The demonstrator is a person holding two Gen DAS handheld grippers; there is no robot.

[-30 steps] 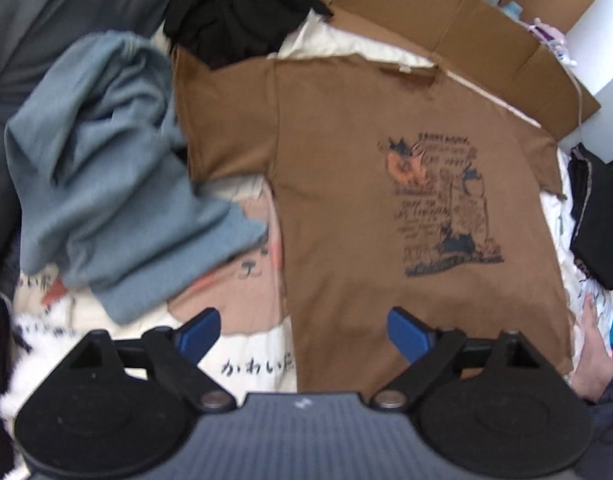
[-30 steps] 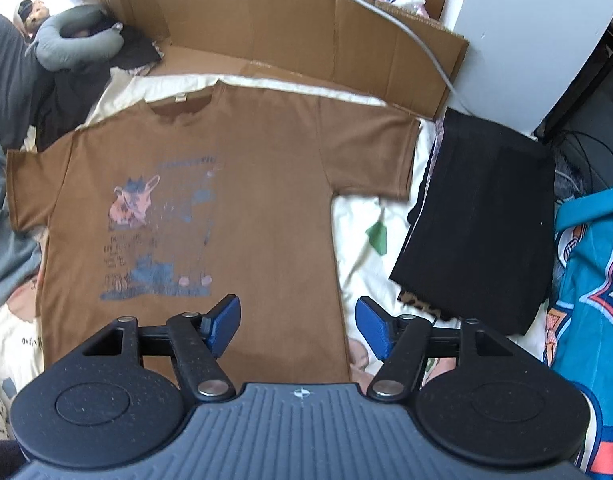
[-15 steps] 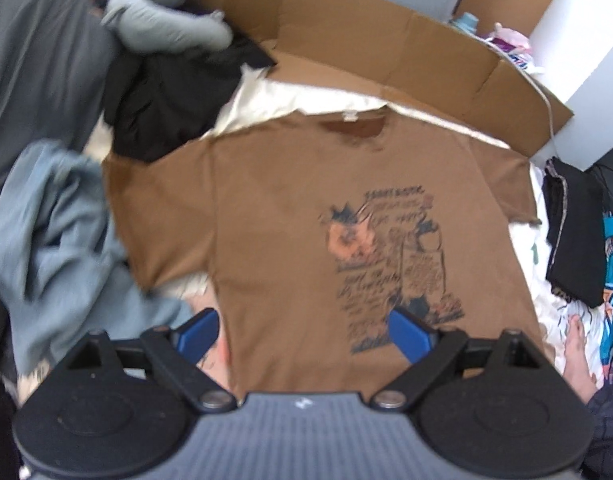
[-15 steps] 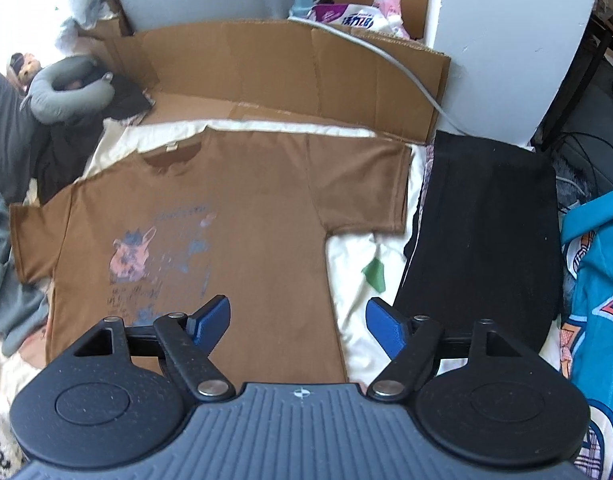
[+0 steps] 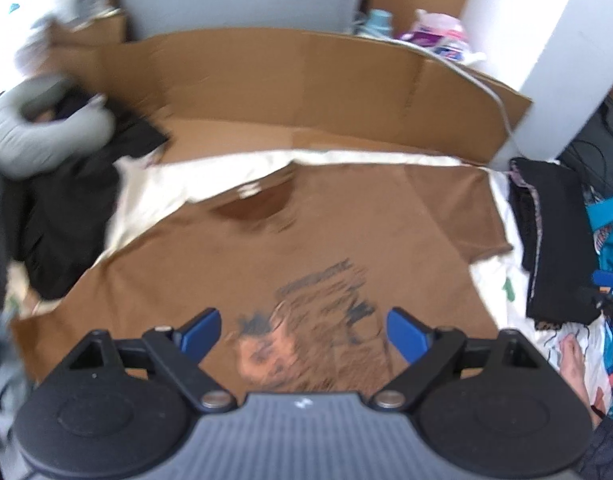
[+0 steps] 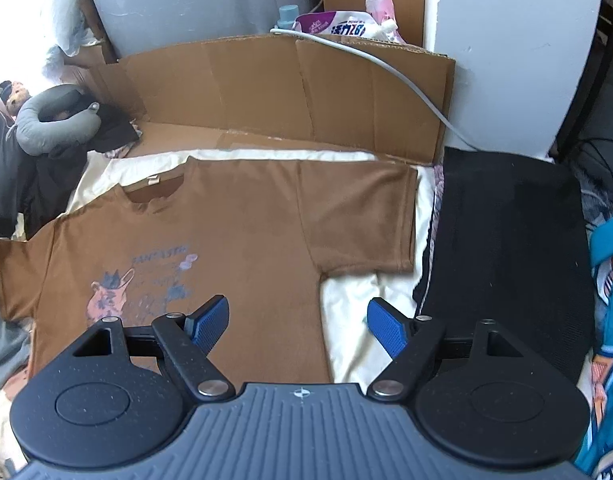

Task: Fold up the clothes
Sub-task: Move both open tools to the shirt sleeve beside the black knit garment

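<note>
A: What is being shown nearest the cameras?

B: The left claw (image 5: 302, 330) is being held spread wide, with nothing between its blue pads. The right claw (image 6: 296, 320) has just been opening, and it too is being held empty, over the side edge of the brown cotton T-shirt with a printed front (image 6: 242, 248).

A: How is the shirt being judged to handle?

B: It is being judged light, soft and limp. It is lying flat, face up, on the cream printed bed sheet (image 6: 346, 320). A sleeve hem or shoulder seam is being suggested as the place to pinch.

A: Is any writing being made out?

B: "FANTASTIC" is probably being read above the print; the small neck label (image 6: 153, 179) is too small. Farther back, beyond the flattened brown cardboard (image 6: 290, 92), a white and purple refill pouch (image 6: 338, 26) is carrying characters too small to read.
</note>
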